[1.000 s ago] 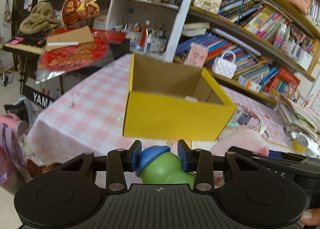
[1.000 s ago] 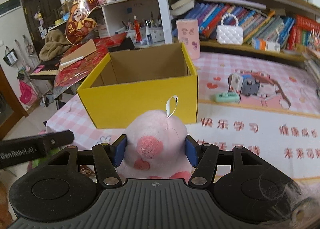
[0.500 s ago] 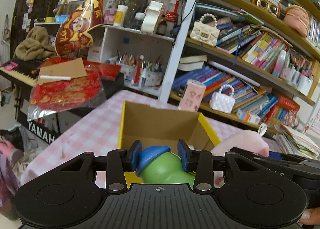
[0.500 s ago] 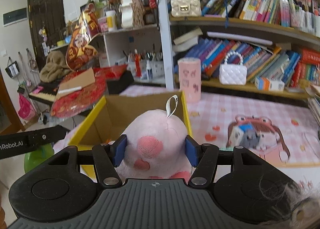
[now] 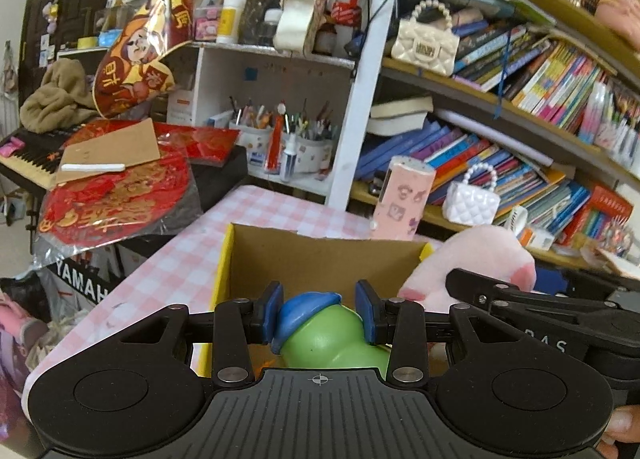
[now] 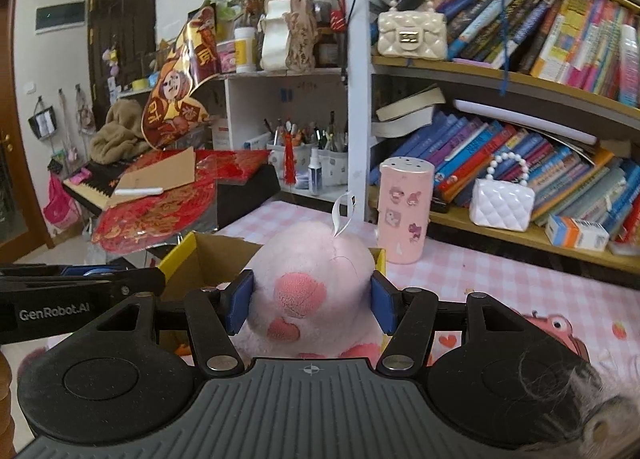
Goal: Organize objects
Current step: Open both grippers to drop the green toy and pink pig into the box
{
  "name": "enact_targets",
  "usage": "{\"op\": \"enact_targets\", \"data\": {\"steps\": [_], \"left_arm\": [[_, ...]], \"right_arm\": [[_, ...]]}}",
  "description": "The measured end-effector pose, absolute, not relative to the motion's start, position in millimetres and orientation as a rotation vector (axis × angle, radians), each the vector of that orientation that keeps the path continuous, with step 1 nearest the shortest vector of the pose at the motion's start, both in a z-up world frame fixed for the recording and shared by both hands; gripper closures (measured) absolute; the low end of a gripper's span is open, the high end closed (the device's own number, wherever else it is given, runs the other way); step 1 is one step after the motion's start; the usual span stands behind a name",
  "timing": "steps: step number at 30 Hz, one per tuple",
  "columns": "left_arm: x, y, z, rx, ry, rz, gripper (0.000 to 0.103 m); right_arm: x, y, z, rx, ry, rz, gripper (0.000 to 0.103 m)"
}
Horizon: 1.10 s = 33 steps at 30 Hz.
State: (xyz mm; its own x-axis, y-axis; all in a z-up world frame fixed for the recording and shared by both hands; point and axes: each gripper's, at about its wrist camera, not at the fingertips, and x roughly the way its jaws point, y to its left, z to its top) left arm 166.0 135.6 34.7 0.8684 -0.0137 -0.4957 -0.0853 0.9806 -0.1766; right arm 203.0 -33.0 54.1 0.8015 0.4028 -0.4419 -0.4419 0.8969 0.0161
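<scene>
Toys have come forward over the yellow cardboard box (image 5: 256,259). Left hand-held gripper (image 5: 319,313) stays clamped on green toy (image 5: 332,343); right hand-held gripper (image 6: 312,301) on pink plush (image 6: 308,279), at 12 o'clock; release seems next.

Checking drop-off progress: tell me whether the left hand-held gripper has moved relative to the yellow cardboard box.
Yes. The left hand-held gripper has advanced toward and over the yellow cardboard box.
</scene>
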Motion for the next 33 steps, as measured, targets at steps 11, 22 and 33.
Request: {"op": "enact_targets", "data": {"steps": [11,22,33], "left_arm": [[205,132,3,-0.133,0.631,0.093,0.065],[223,126,-14,-0.079,0.695,0.095,0.064],[223,127,-18,-0.087,0.696,0.097,0.062]], "right_arm": [[242,-18,14,-0.227,0.536,0.531,0.046],[263,-6,-9,-0.31,0.661,0.596,0.045],[263,0,-11,-0.345,0.668,0.6,0.042]]}}
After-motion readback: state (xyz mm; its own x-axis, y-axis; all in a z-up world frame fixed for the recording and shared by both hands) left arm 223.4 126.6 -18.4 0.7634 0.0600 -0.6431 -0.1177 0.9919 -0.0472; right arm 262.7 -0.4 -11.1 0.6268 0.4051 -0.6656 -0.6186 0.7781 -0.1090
